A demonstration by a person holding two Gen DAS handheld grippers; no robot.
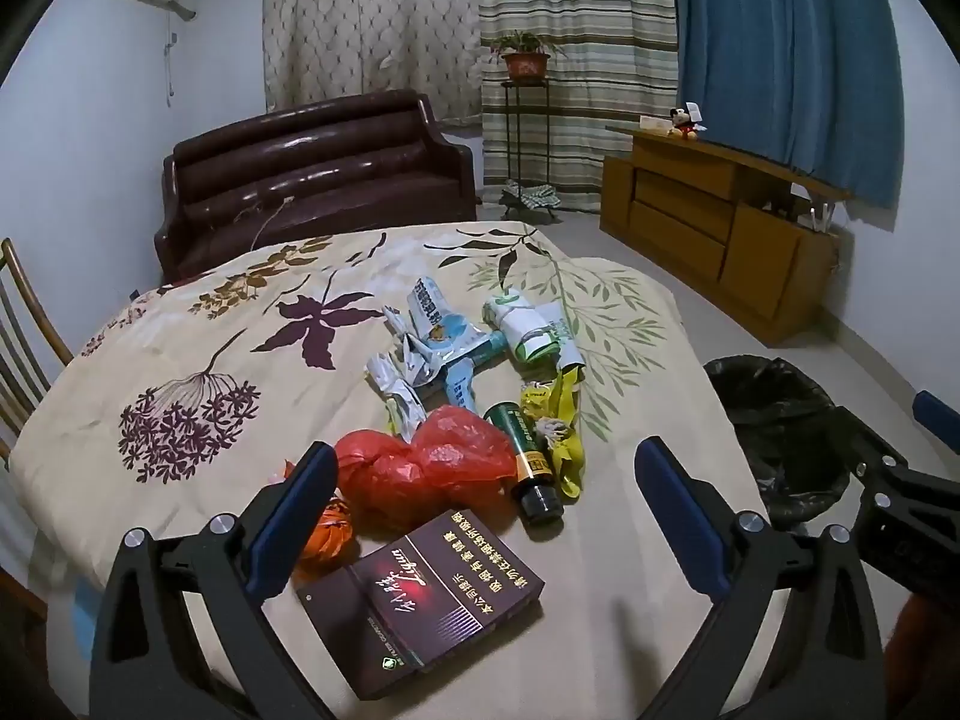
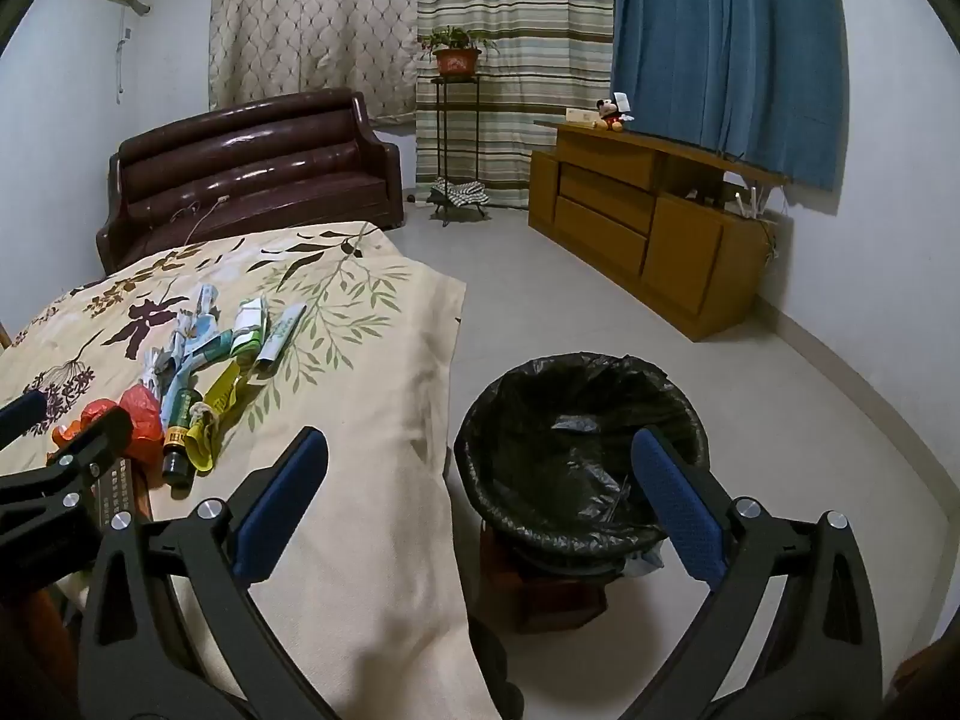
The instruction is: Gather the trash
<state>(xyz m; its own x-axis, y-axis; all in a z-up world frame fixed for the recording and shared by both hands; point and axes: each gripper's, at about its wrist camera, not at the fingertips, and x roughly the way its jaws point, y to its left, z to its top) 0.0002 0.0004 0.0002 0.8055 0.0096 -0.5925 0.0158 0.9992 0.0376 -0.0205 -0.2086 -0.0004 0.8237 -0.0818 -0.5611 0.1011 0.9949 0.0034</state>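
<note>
Trash lies on a table under a floral cloth: a dark cigarette box, a red plastic bag, a small orange wrapper, a green bottle, yellow wrappers and crumpled white-blue packets. My left gripper hovers open over the box and the bag, with nothing gripped. My right gripper stands open above the table's right edge and a bin lined with a black bag. The right wrist view also takes in the bottle and the left gripper.
A brown sofa stands behind the table, a plant stand beside it. A wooden cabinet lines the right wall. A chair back shows at the left. The bin rests on a small wooden stool on bare floor.
</note>
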